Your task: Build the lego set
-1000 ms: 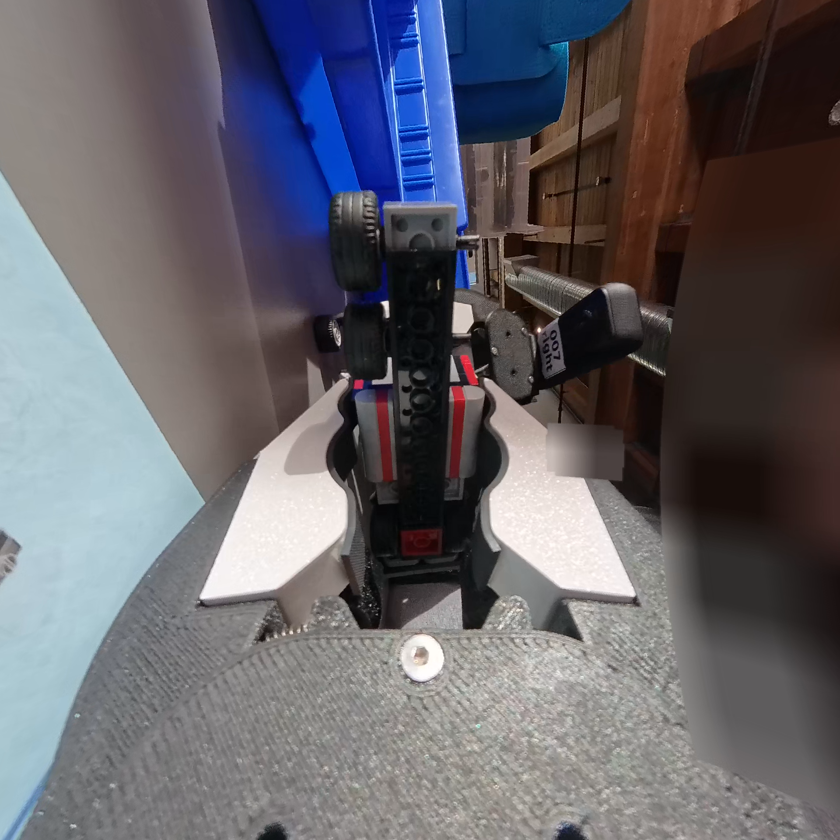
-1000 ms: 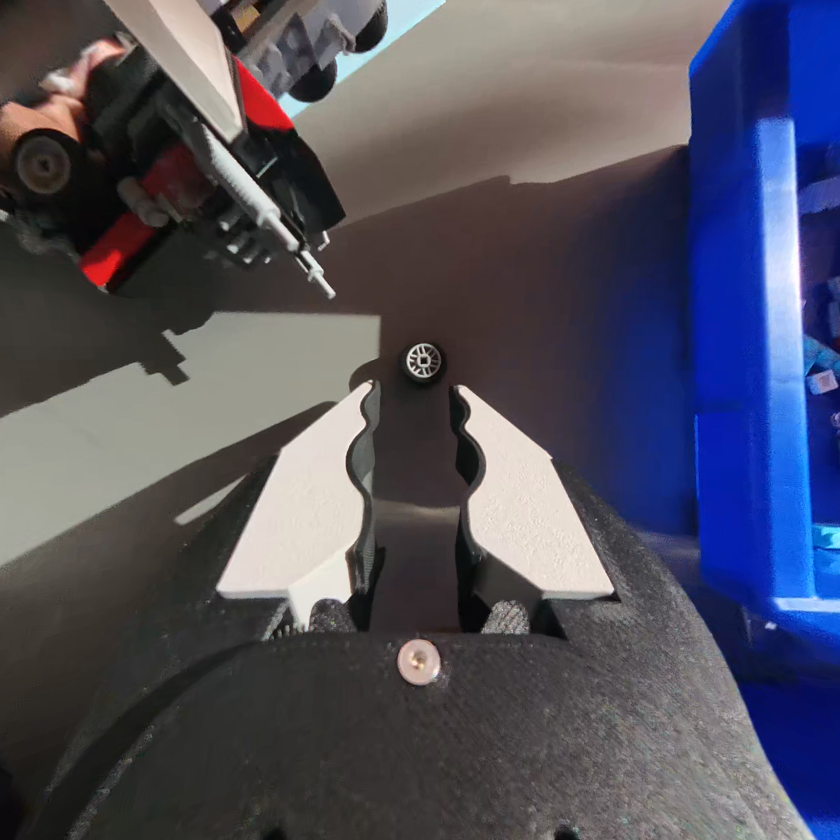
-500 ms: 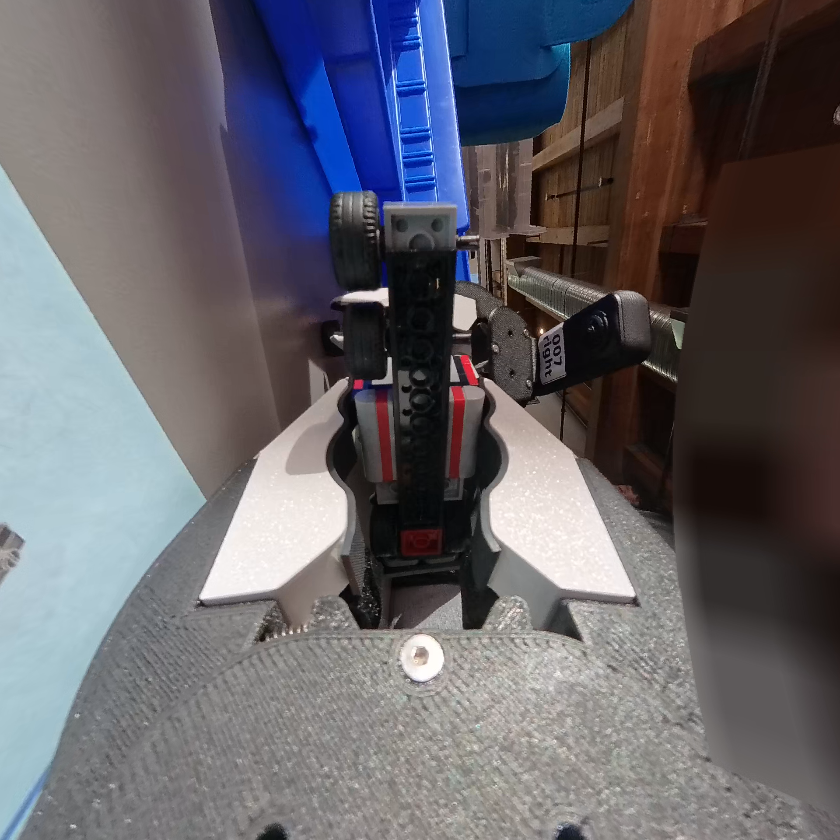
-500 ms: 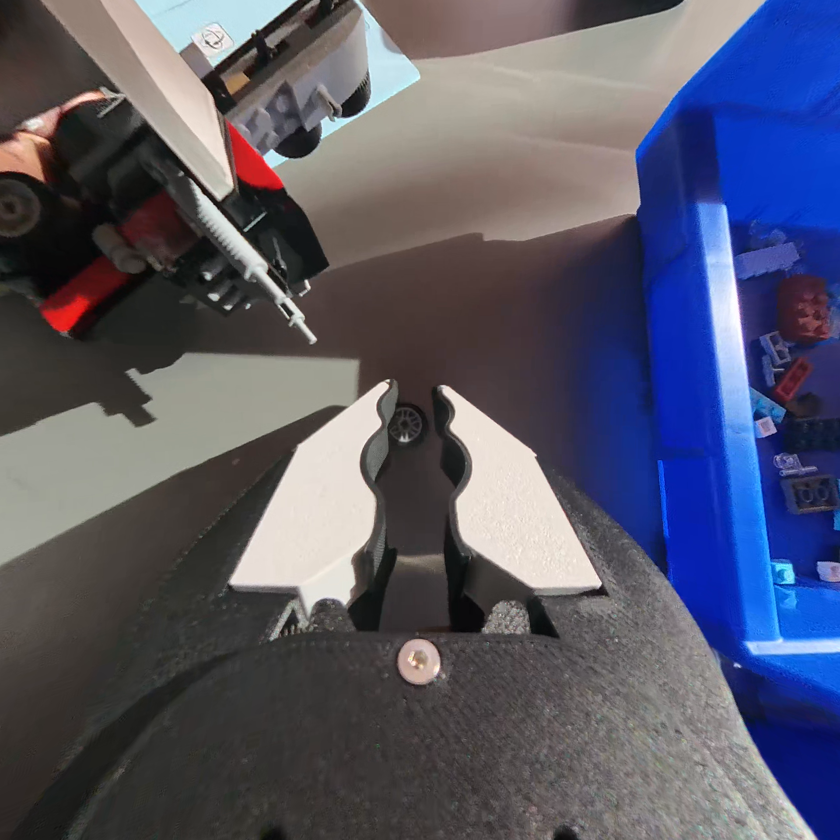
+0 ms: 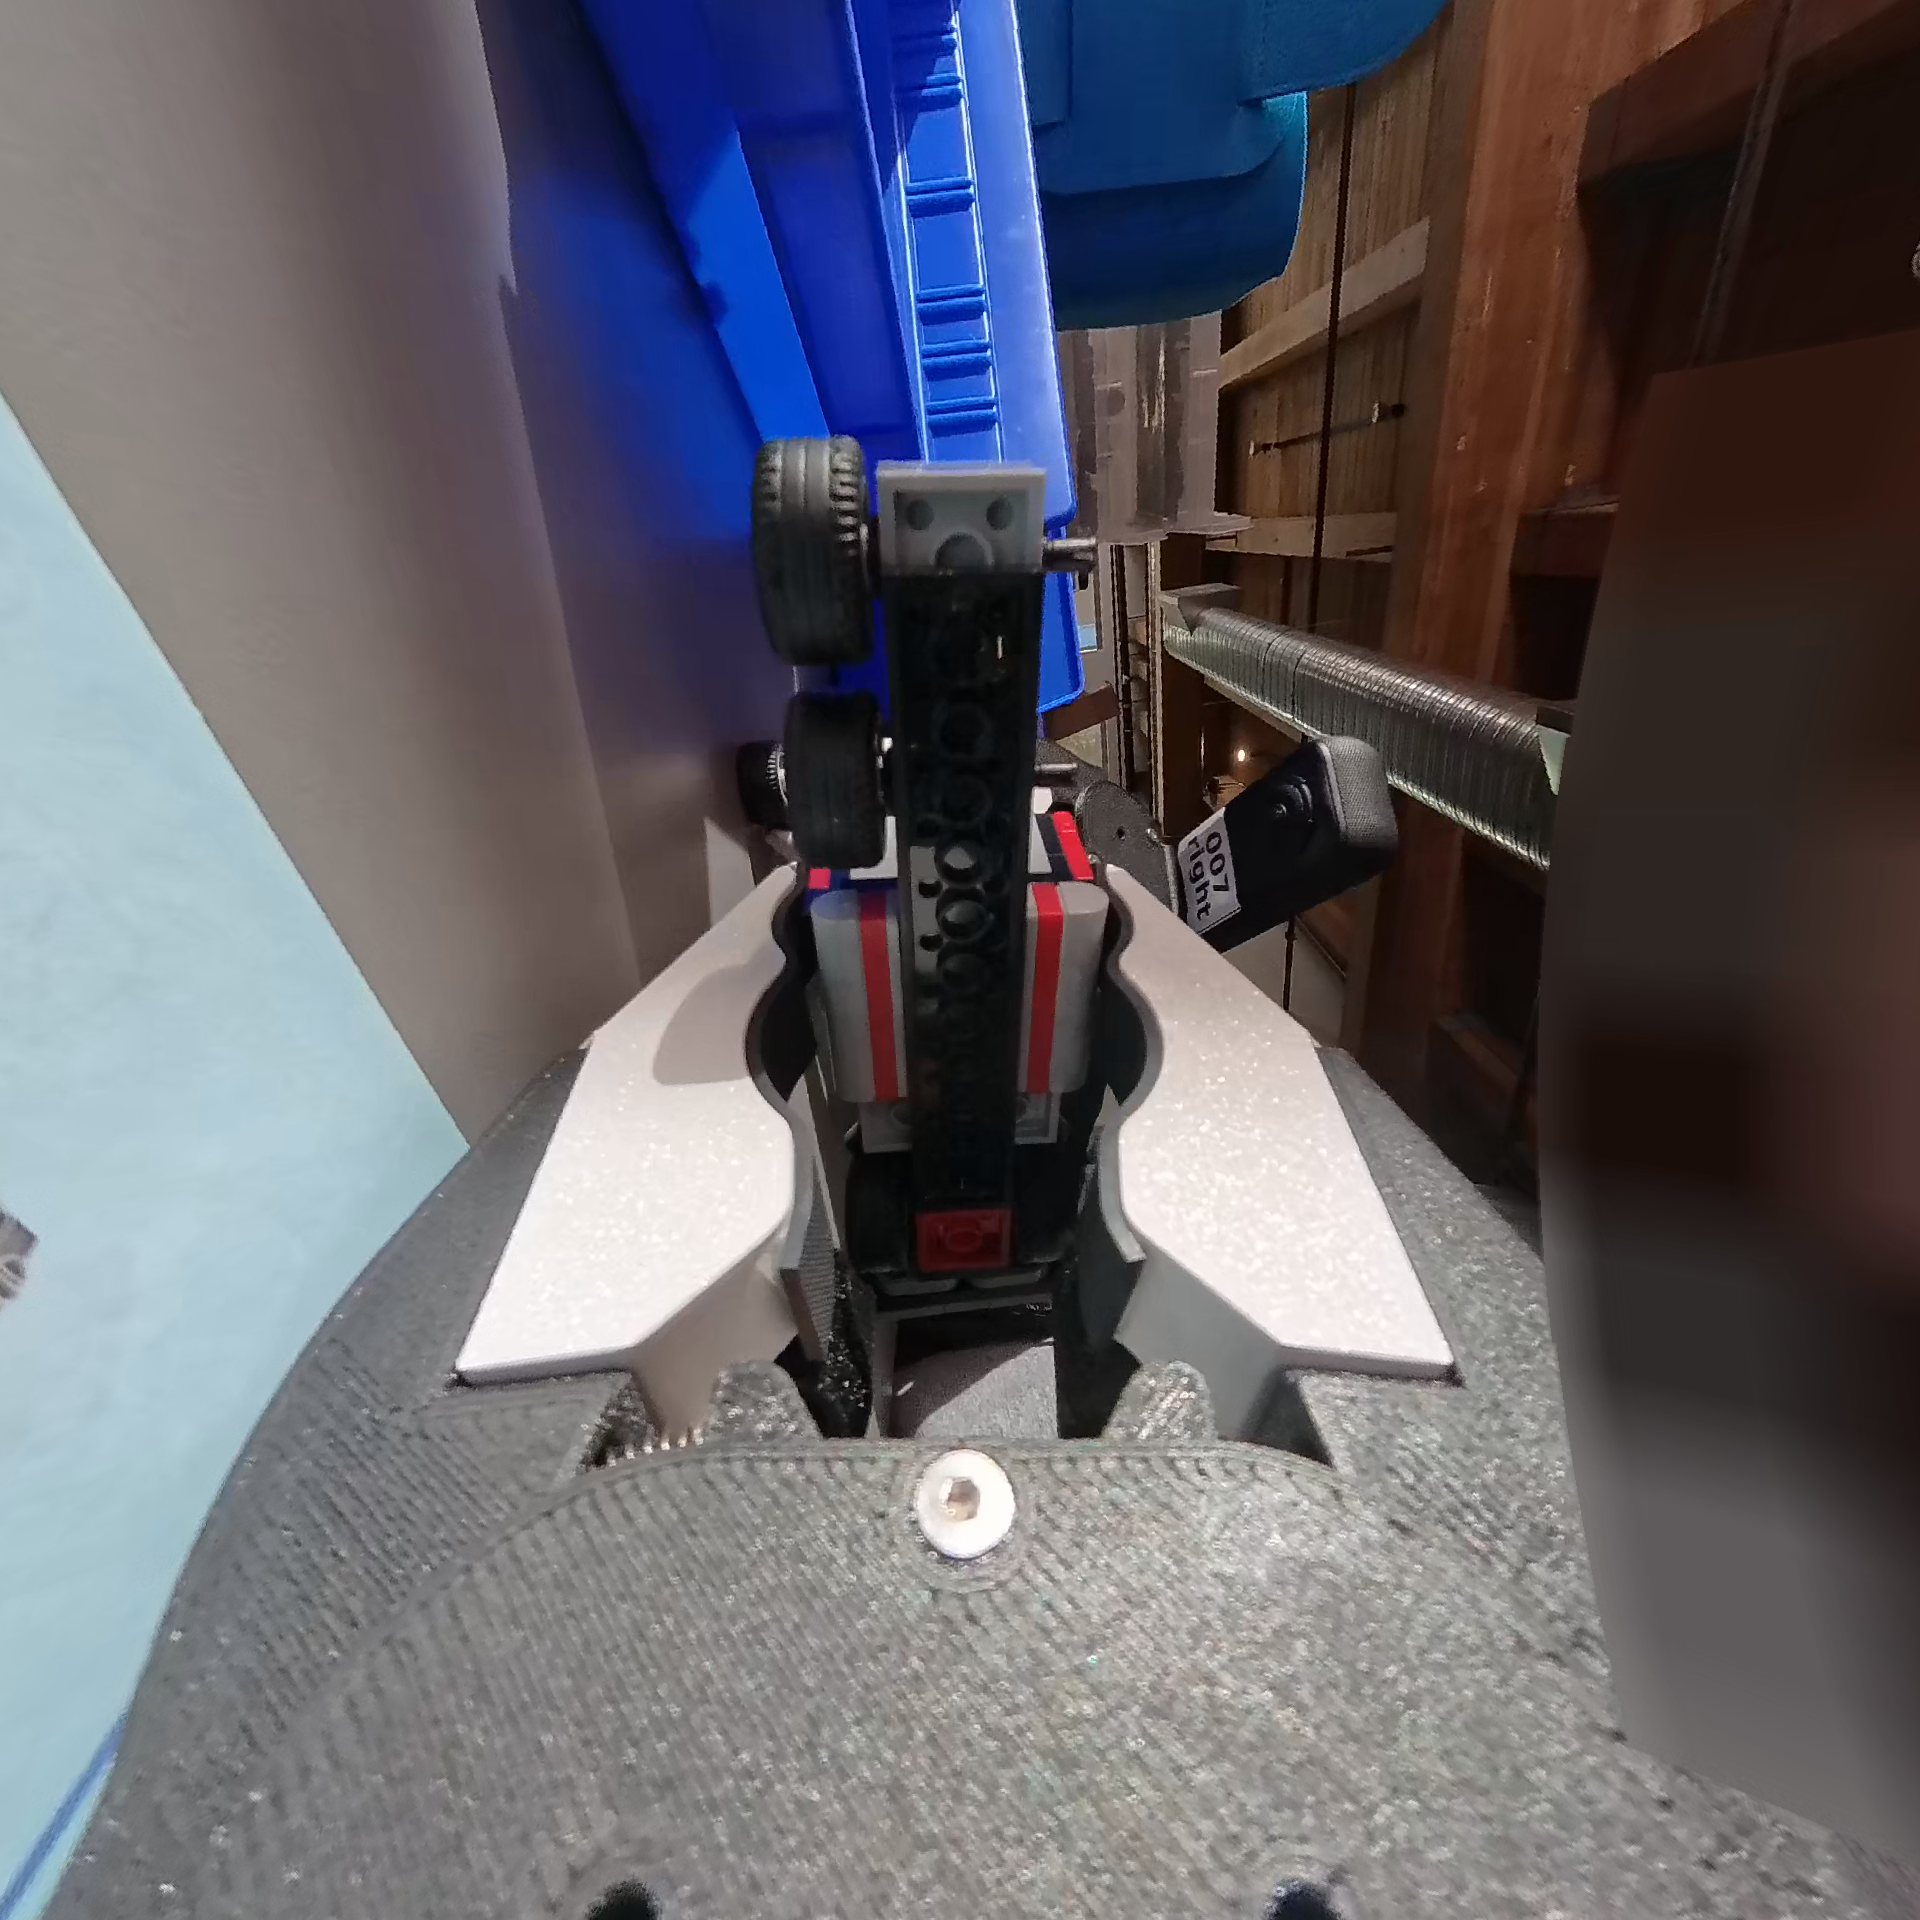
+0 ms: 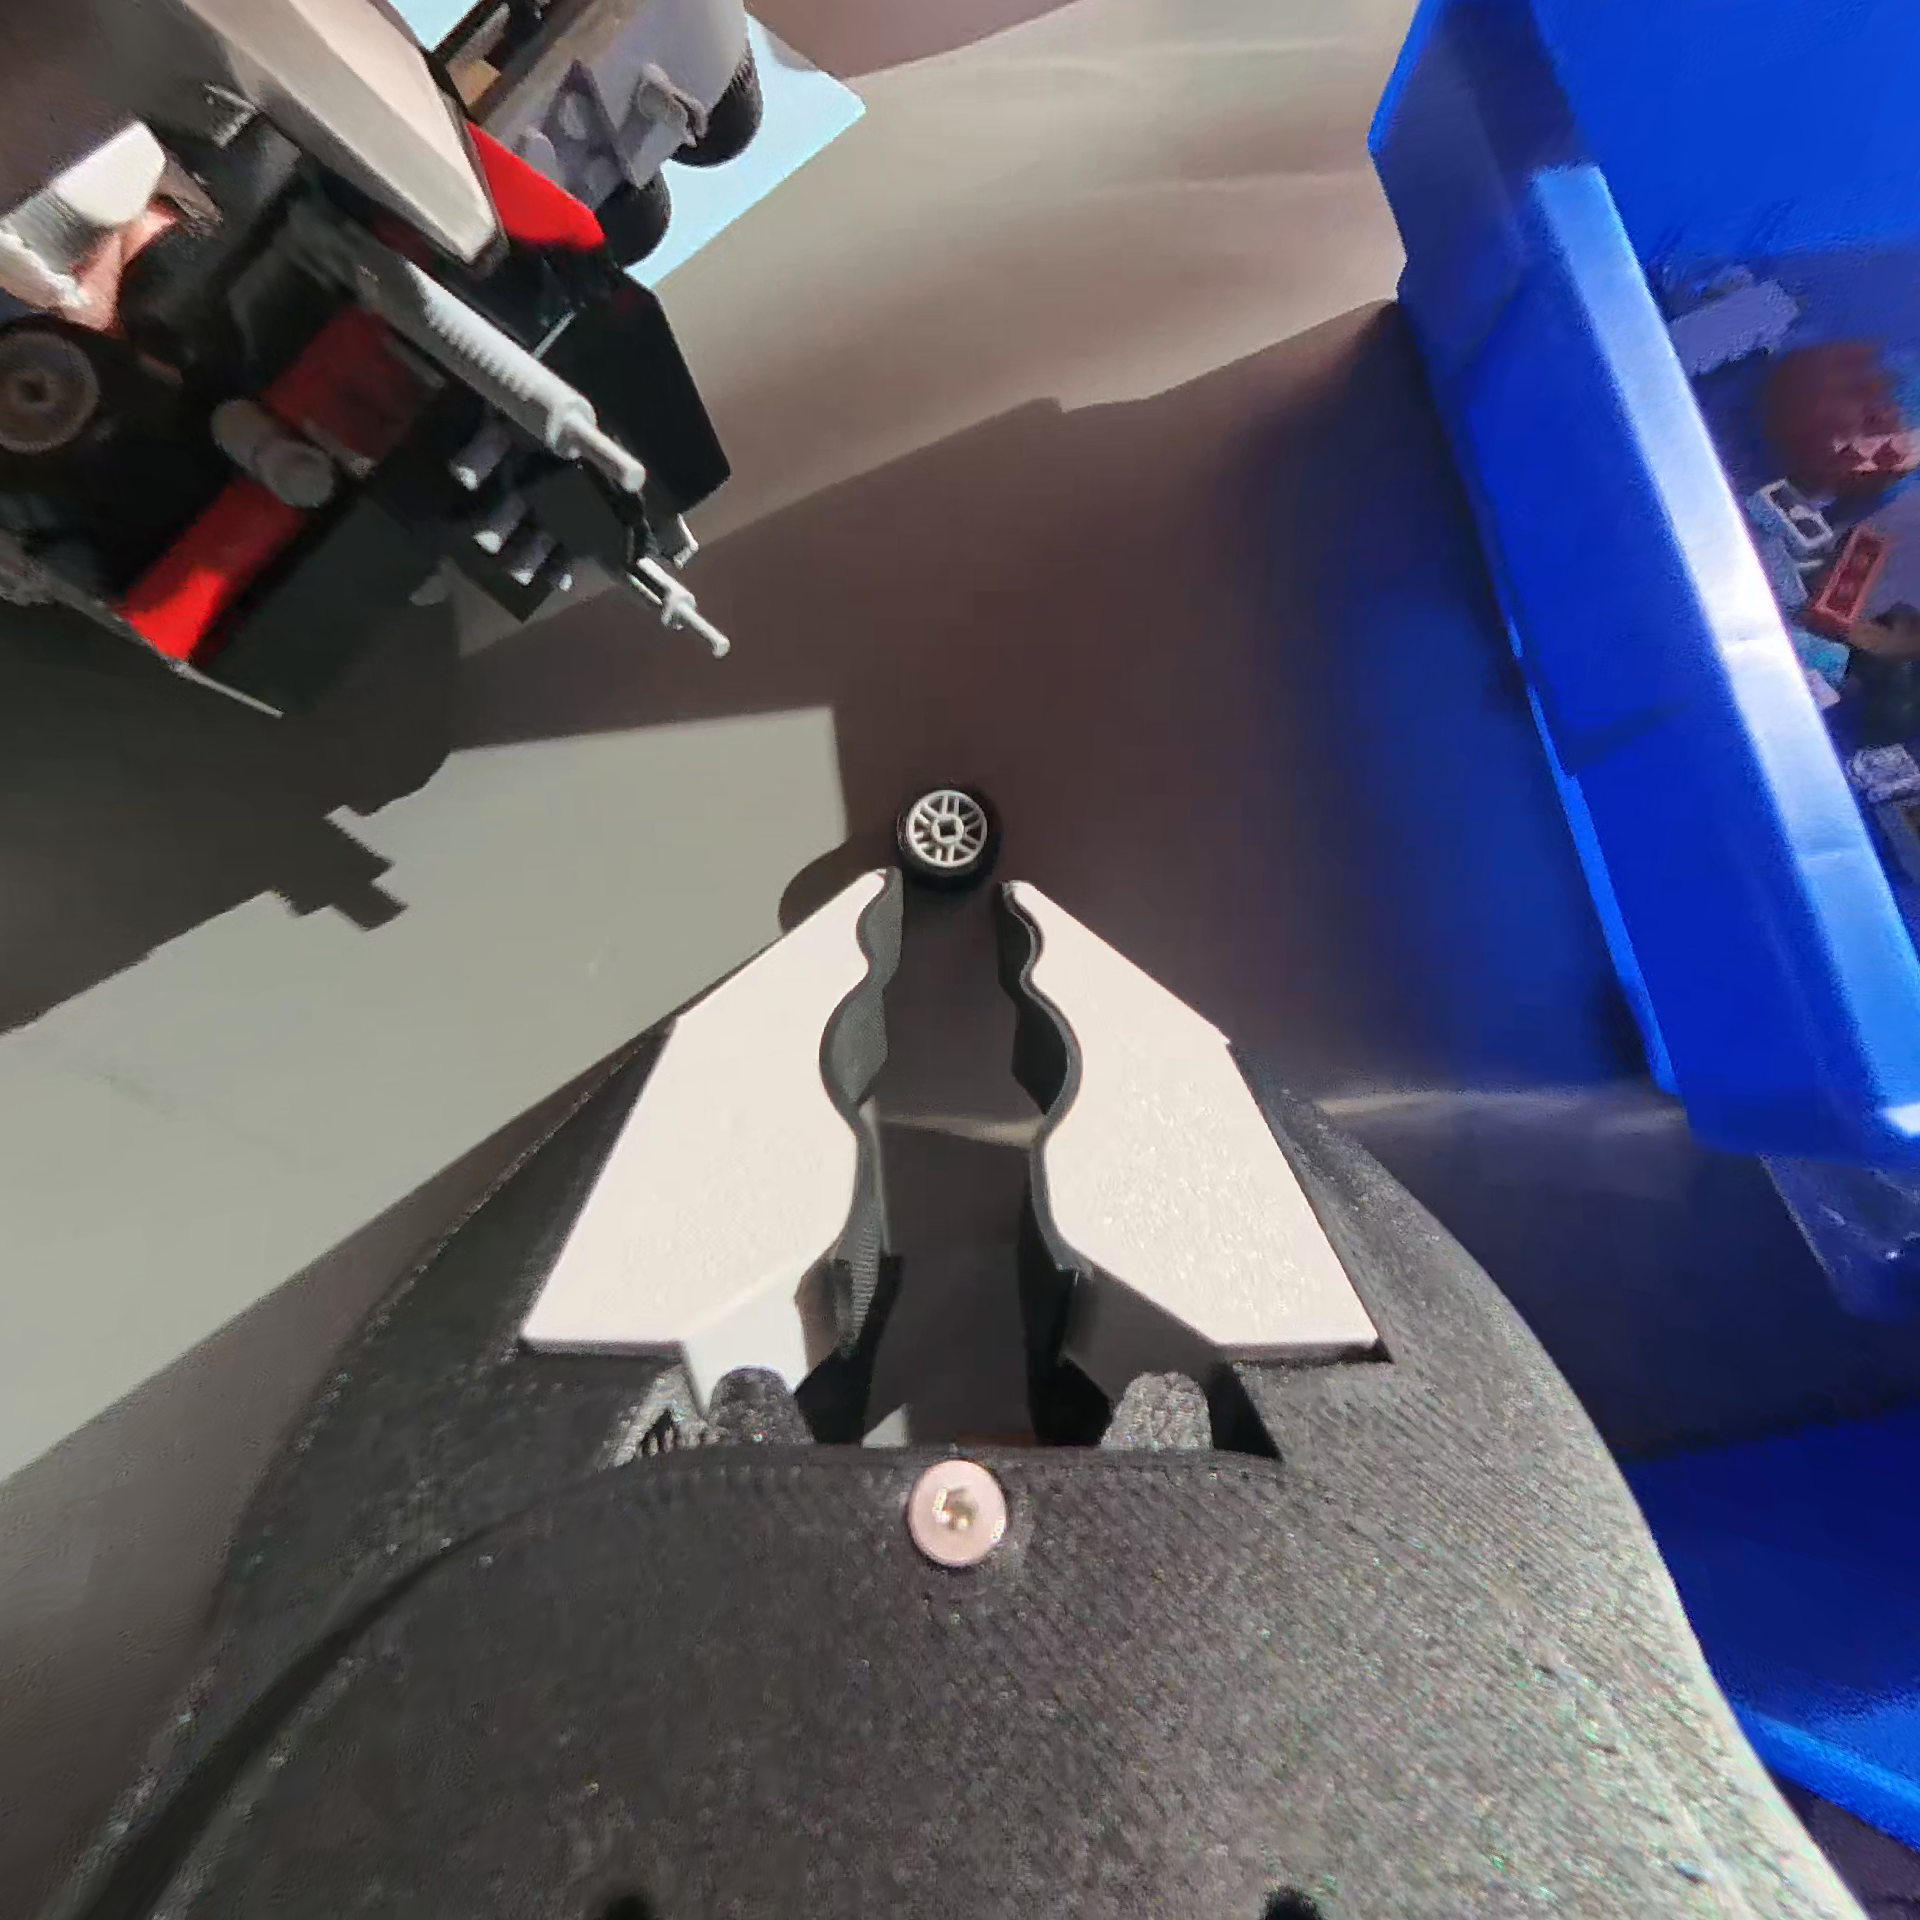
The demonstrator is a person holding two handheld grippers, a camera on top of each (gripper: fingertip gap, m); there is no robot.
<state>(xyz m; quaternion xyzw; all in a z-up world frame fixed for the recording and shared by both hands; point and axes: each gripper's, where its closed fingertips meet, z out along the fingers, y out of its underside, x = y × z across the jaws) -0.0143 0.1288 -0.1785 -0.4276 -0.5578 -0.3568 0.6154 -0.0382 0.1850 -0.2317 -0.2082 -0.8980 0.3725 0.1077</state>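
My left gripper (image 5: 951, 894) is shut on the lego car (image 5: 961, 935), whose black underside faces the camera, with two tyres on its left side and a bare axle pin (image 5: 1070, 545) at the upper right. In the right wrist view the car (image 6: 343, 416) hangs at the upper left with that axle pin (image 6: 675, 613) pointing toward me. My right gripper (image 6: 948, 891) has its jaws narrowed on a small black wheel with a grey spoked hub (image 6: 945, 831), pinched at the very tips, at the tabletop. The same wheel also shows in the left wrist view (image 5: 762, 774), beside the car.
A blue bin (image 6: 1558, 520) with several loose lego pieces stands to the right of my right gripper, and it fills the top of the left wrist view (image 5: 935, 260). A light blue sheet (image 5: 156, 935) lies on the grey table. Wooden shelving (image 5: 1455, 416) stands behind.
My right gripper came forward to the small wheel and narrowed its jaws around it, then tilted so the wheel sits at the tips. My left gripper kept holding the car still.
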